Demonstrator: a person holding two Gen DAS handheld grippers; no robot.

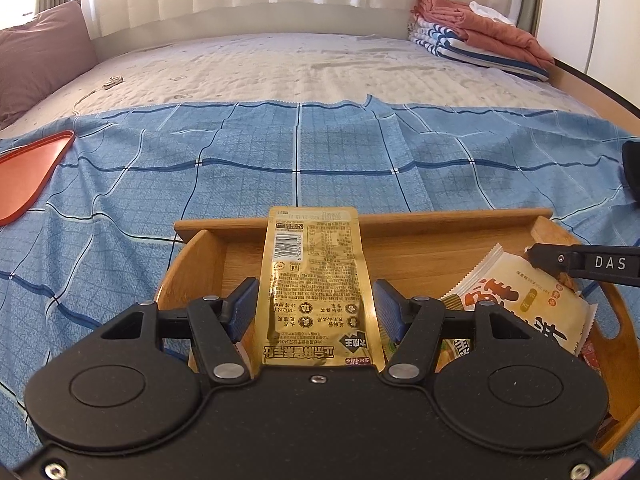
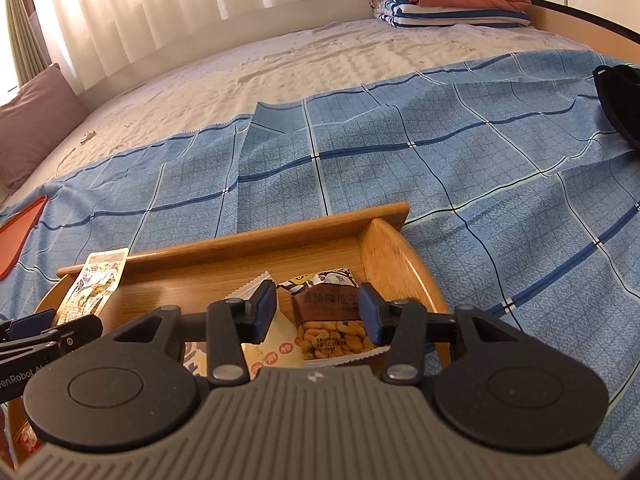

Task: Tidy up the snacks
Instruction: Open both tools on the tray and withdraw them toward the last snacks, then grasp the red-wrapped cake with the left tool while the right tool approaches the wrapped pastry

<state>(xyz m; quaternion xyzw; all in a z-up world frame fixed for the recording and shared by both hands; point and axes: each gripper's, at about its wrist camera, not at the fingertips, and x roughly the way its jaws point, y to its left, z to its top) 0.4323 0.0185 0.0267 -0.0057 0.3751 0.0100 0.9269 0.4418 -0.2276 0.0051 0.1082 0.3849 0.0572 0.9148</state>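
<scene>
A wooden tray (image 1: 440, 220) sits on the blue checked cloth. A gold snack pouch (image 1: 312, 280) stands tilted against the tray's far wall, between the fingers of my left gripper (image 1: 314, 304), which is open around it; I cannot tell whether the pads touch it. A cream noodle packet (image 1: 520, 300) lies to its right under the other gripper's finger (image 1: 580, 264). In the right wrist view my right gripper (image 2: 318, 308) is open above a brown snack bag (image 2: 328, 320) and a cream packet (image 2: 276, 344) in the tray (image 2: 280, 236). The gold pouch (image 2: 96, 284) shows at left.
A red tray (image 1: 28, 176) lies on the cloth at the left. A black object (image 2: 620, 96) sits at the right. Folded blankets (image 1: 480, 36) are stacked at the bed's far right corner. A mauve pillow (image 1: 36, 56) is at the far left.
</scene>
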